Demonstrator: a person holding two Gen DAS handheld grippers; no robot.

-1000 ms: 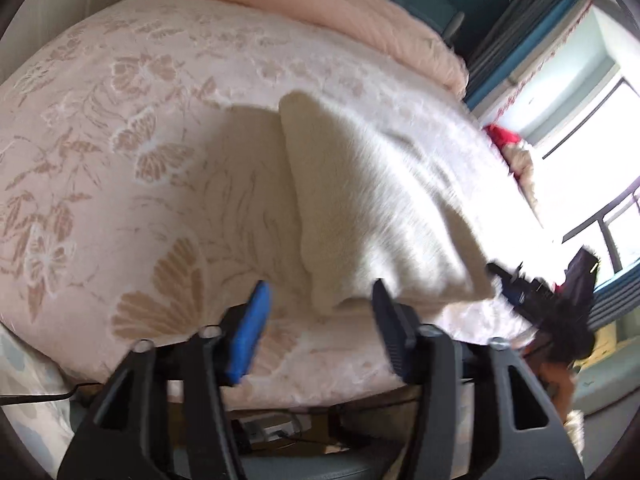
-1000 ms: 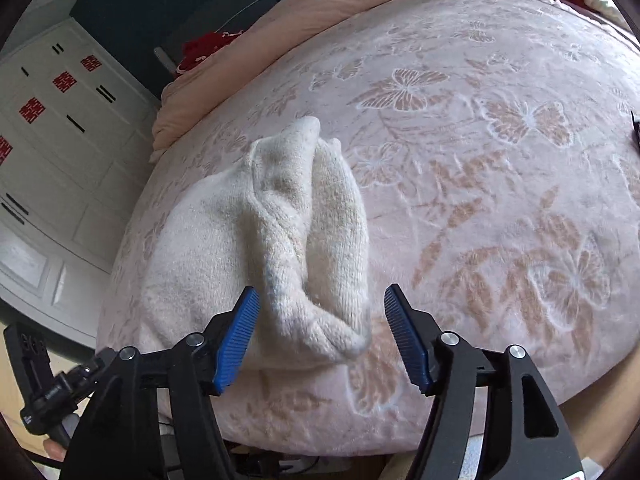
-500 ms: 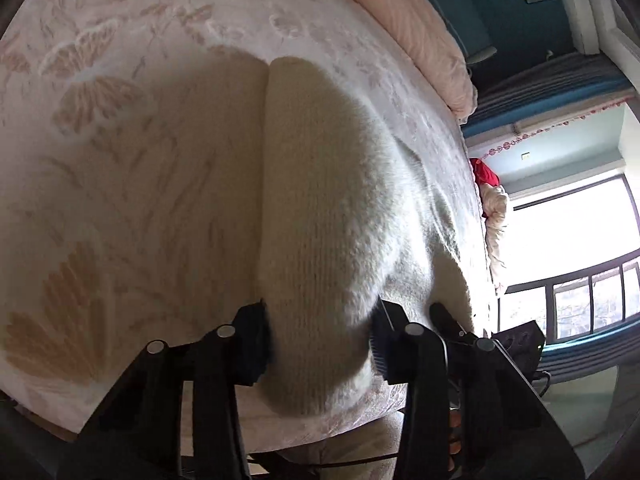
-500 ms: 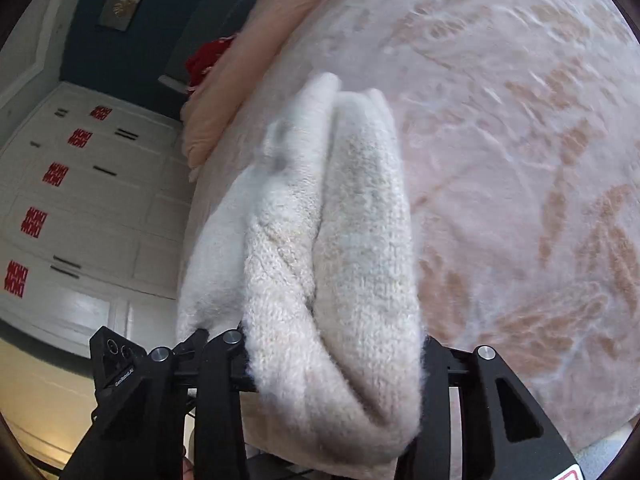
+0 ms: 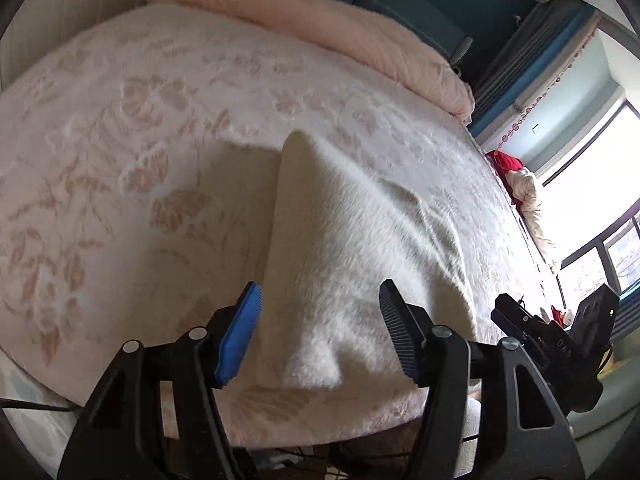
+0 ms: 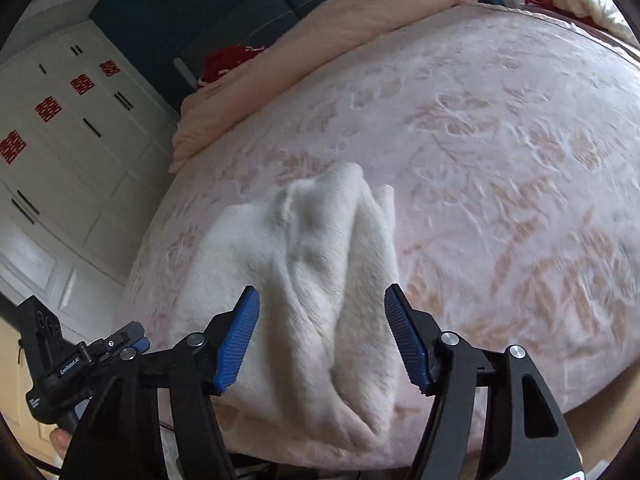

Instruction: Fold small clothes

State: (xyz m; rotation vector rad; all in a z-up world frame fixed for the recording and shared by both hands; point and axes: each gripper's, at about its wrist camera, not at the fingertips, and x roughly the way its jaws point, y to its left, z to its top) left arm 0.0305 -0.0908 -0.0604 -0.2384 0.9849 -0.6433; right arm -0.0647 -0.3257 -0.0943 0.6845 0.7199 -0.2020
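A cream knitted garment (image 5: 352, 248) lies folded on the pink floral bedspread (image 5: 120, 160) near the bed's front edge. My left gripper (image 5: 320, 332) is open, its jaws on either side of the garment's near left corner, not closed on it. In the right wrist view the same garment (image 6: 312, 280) lies bunched in long folds. My right gripper (image 6: 322, 336) is open, its jaws straddling the garment's near right end. The right gripper also shows at the right in the left wrist view (image 5: 560, 336).
A peach duvet (image 5: 340, 28) is rolled up along the head of the bed. White wardrobe doors (image 6: 60, 140) stand left of the bed. A bright window (image 5: 600, 220) and red and cream cloth (image 5: 520, 176) are at the right. The bed edge is just below both grippers.
Half a second ago both grippers were pressed close into the garment's near edge. Both have since pulled back and stand open, and the garment lies on the bed.
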